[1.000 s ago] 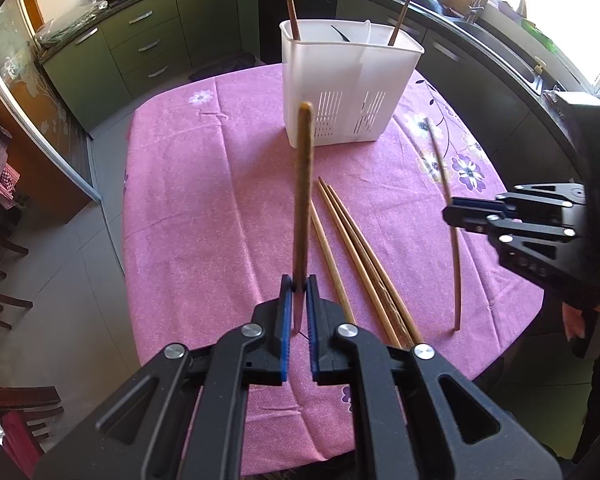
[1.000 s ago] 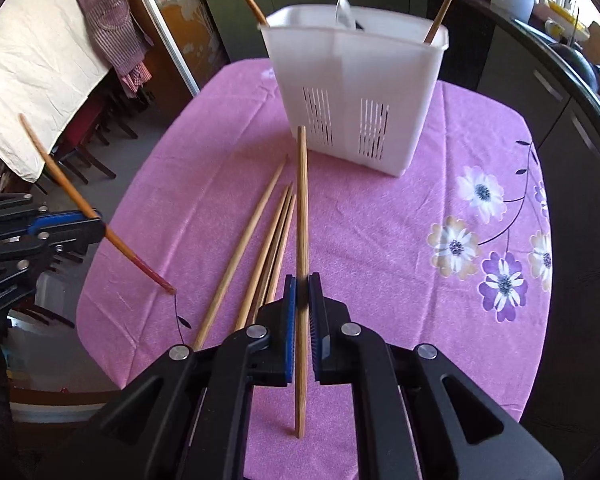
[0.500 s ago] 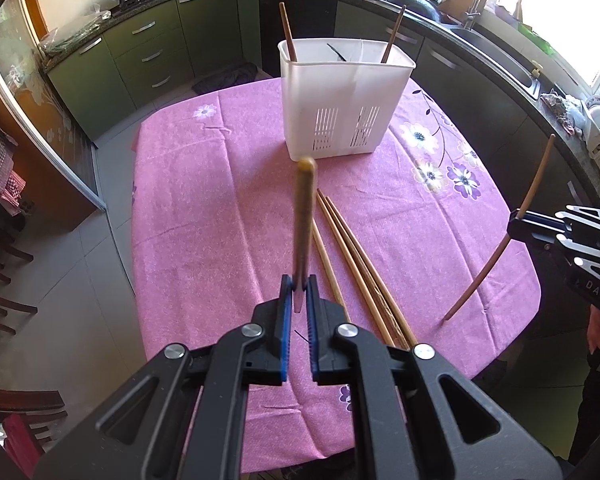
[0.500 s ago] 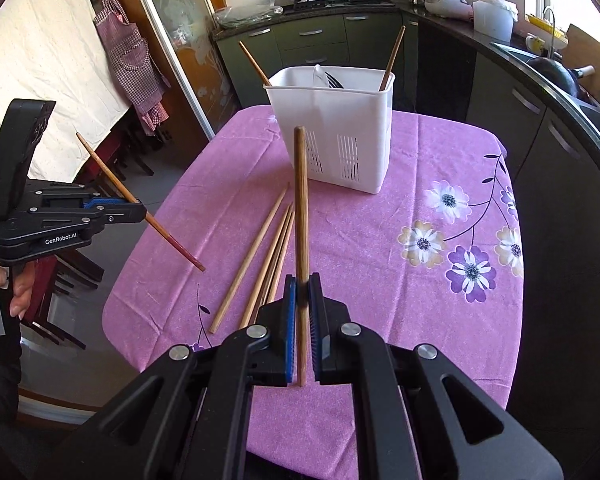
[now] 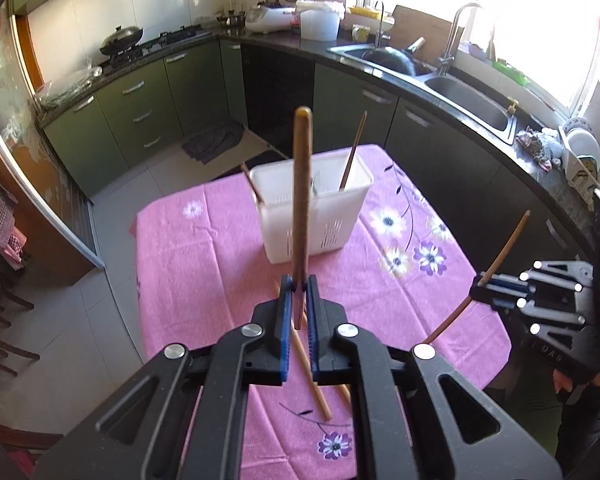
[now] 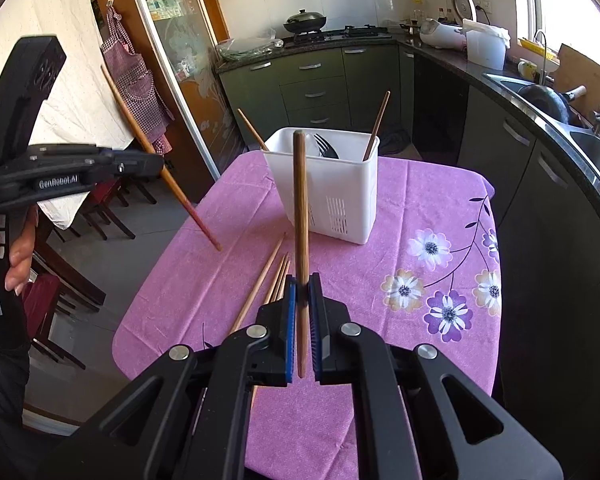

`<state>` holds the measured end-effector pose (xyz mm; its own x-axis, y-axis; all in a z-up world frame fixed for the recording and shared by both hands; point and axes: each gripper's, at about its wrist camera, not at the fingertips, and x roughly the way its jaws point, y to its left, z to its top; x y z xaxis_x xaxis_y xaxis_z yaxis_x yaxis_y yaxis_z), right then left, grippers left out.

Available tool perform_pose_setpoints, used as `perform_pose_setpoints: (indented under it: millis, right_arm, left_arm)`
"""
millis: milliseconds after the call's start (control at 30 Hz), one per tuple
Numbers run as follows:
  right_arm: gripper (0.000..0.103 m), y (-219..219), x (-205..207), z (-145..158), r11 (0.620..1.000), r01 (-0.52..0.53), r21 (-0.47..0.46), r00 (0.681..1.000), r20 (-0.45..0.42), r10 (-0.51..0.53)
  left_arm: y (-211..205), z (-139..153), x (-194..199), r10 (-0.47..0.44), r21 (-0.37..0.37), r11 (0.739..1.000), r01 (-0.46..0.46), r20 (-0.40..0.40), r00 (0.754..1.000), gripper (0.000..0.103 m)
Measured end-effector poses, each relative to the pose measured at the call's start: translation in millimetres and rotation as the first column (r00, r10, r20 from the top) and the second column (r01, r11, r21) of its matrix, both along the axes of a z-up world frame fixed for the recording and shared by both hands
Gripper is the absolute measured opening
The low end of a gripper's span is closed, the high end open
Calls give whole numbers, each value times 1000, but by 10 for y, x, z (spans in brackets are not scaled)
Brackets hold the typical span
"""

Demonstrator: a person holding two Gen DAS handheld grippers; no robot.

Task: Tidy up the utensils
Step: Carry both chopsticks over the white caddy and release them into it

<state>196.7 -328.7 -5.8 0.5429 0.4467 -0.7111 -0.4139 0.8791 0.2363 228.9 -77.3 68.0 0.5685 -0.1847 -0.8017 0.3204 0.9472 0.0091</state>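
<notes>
A white slotted utensil holder (image 5: 324, 220) (image 6: 340, 196) stands at the far side of the pink flowered table (image 5: 204, 248) (image 6: 428, 200). It holds a fork (image 6: 326, 147) and two chopsticks. My left gripper (image 5: 299, 286) is shut on a brown chopstick (image 5: 302, 200) that stands upright in front of the holder. My right gripper (image 6: 303, 285) is shut on another brown chopstick (image 6: 301, 208). Both hang above the table's near edge. Each also shows in the other's view: the right gripper (image 5: 480, 290), the left gripper (image 6: 158, 165). Several loose chopsticks (image 5: 314, 376) (image 6: 260, 288) lie on the cloth.
Dark green kitchen cabinets (image 5: 140, 104) and a counter with a sink (image 5: 468, 98) wrap around behind and to the right of the table. Chairs (image 6: 100, 208) and a hanging apron (image 6: 136, 76) are on the left. A person's hand (image 6: 16, 256) grips the left tool.
Both grippers have risen and tilted up with their chopsticks, so the table and holder look smaller and farther. The right gripper has also drawn back from the table.
</notes>
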Motion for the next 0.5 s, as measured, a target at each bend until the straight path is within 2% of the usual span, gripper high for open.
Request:
perform_pose_setpoints:
  millis: [133, 267, 367, 500]
  right_arm:
    - [7, -46, 56, 9, 1000, -1, 8, 1000, -1, 1]
    - [7, -118, 122, -52, 1000, 4, 15, 1000, -19, -4]
    - [7, -178, 149, -96, 1000, 14, 19, 999, -31, -13]
    - [7, -264, 160, -98, 999, 23, 33, 999, -32, -21]
  left_arm:
    - [-123, 349, 273, 7, -29, 1000, -5, 89, 996, 7]
    - [-242, 516, 588, 20, -56, 998, -12, 134, 991, 7]
    - [-335, 502, 807, 34, -37, 999, -28, 158, 987, 7]
    - [-402, 246, 1073, 50, -8, 999, -50, 83, 995, 7]
